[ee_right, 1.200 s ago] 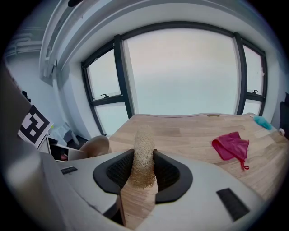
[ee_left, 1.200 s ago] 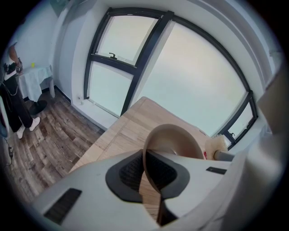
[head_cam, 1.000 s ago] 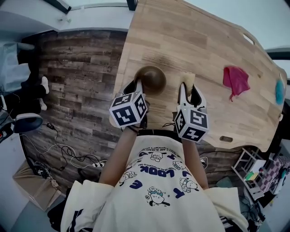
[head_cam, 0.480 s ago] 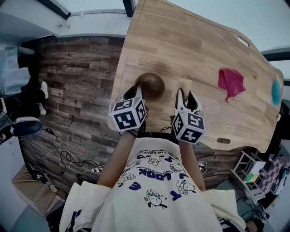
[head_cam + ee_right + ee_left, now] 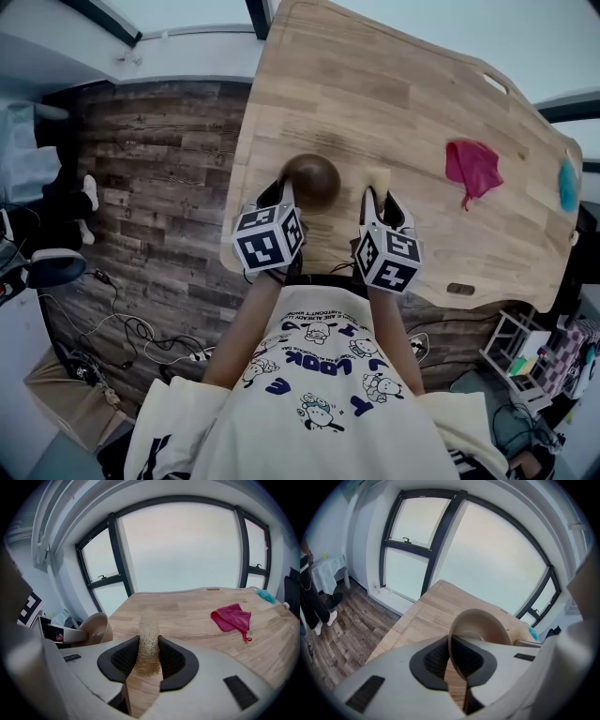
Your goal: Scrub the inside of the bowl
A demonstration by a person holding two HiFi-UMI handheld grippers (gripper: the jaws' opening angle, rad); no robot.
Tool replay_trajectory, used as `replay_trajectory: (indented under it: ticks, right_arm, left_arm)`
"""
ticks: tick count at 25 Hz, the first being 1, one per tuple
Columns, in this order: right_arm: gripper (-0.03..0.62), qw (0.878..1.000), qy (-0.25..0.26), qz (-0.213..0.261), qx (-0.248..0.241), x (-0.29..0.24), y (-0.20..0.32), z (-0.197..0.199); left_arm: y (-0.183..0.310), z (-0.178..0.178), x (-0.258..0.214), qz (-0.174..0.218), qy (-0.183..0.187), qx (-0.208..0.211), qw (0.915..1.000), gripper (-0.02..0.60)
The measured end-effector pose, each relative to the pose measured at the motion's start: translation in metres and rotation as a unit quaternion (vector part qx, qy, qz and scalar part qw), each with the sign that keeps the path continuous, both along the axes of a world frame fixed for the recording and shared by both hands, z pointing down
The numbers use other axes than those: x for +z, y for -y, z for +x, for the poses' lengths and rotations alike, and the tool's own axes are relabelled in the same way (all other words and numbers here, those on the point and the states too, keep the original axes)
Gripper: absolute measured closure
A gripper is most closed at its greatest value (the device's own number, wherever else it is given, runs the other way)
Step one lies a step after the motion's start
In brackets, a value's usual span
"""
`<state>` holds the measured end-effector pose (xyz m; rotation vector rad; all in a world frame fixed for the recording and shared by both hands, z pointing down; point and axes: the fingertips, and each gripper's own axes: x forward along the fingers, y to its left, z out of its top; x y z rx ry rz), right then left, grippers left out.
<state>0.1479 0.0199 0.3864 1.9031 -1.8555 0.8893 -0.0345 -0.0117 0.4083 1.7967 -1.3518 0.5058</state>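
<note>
A brown bowl stands tilted near the wooden table's front edge. My left gripper is shut on its near rim. In the left gripper view the thin rim runs between the dark pads, and the bowl's pale inside faces right. My right gripper is shut on a tan mesh scrubber, which sticks up beyond the pads. Its jaws have just been closing a little on the scrubber. The scrubber sits just right of the bowl, apart from it.
A crumpled red cloth lies on the table to the right, also seen as the red cloth in the right gripper view. A teal object sits at the far right edge. Wood plank floor with cables lies left of the table.
Both grippers keep their places with the bowl and the scrubber in them. Only the head view has shifted slightly.
</note>
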Motion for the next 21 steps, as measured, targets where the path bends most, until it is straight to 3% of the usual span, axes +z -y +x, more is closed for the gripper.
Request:
replay_trajectory:
  ticks: [21]
  right_arm:
    - [0.480, 1.000, 0.003, 0.000, -0.008, 0.0004, 0.0014, -0.0021]
  left_arm:
    - [-0.0004, 0.0038, -0.0001, 0.001, 0.000, -0.002, 1.0000, 0.541]
